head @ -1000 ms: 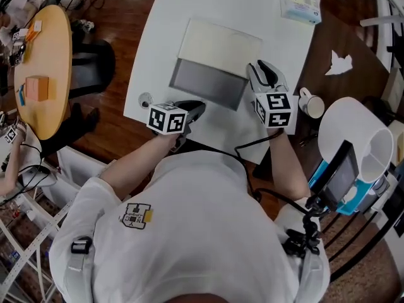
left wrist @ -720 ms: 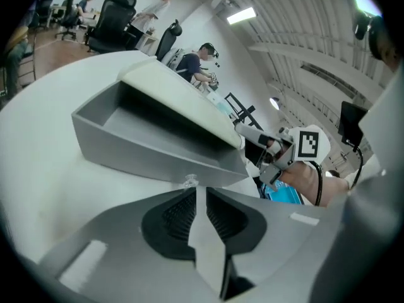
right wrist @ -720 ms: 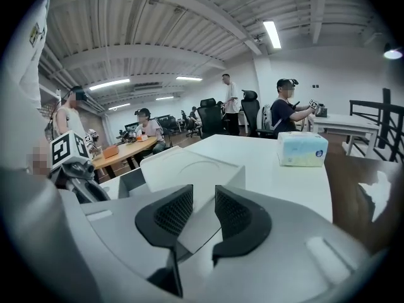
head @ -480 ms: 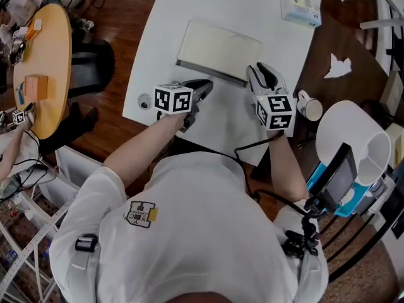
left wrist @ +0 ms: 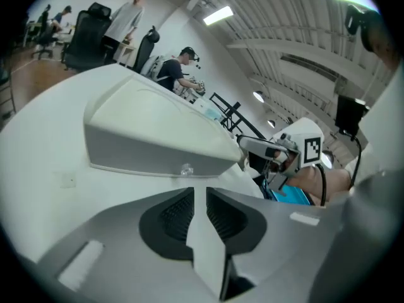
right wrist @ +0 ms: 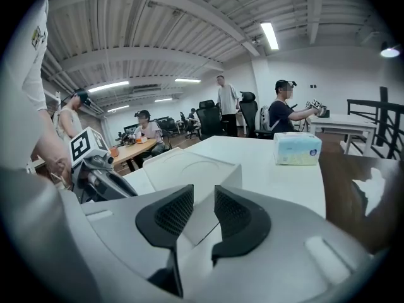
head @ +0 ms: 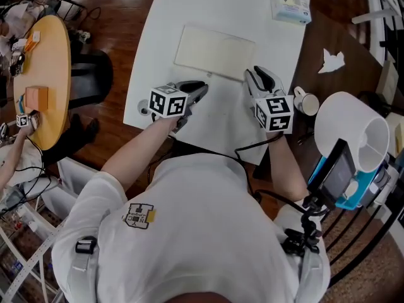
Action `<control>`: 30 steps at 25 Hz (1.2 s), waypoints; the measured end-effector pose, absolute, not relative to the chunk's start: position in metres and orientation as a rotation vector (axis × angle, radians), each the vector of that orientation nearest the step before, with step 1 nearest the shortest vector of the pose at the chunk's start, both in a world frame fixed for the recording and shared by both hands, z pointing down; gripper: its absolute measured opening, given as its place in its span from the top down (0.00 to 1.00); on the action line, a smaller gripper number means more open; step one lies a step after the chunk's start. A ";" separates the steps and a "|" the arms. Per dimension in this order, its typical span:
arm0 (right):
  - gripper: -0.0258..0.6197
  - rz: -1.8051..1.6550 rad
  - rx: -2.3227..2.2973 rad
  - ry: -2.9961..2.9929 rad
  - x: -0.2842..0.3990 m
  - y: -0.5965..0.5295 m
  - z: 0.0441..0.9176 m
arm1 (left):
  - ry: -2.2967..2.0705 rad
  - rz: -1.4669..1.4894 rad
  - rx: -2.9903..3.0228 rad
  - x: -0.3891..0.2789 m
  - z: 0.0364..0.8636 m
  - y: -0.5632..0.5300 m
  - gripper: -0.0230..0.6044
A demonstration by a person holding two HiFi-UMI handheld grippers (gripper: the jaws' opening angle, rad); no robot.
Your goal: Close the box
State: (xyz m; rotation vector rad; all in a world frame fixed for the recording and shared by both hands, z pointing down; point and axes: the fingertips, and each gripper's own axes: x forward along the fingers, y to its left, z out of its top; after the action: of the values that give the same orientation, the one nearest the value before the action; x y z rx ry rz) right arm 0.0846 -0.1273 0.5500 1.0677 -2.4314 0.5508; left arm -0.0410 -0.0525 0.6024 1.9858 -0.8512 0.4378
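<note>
**Bare desk round a central box**

The box (head: 214, 50) takes up the middle of the desk (head: 189, 5). The top is bare along the left and far edges. A tissue pack (head: 291, 8) blocks the far right corner, and a mug (head: 307, 103) stands just beyond the right edge.

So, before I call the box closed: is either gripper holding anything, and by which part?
Nothing is held. The left gripper and the right gripper both show empty, slightly parted jaws, near the closed box.

No legible text: print on shirt badge (head: 137, 216) and tissue pack (head: 291, 7) too small.
</note>
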 end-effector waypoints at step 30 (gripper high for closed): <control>0.96 0.502 1.013 -2.156 0.022 0.095 0.614 | -0.666 0.803 2.445 -0.128 0.635 0.090 0.96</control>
State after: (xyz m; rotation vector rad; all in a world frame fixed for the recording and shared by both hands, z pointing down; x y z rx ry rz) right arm 0.0216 0.0949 0.6138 1.0130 -2.1556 0.5019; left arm -0.1284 0.0898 0.6348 2.4453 -0.6658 0.8032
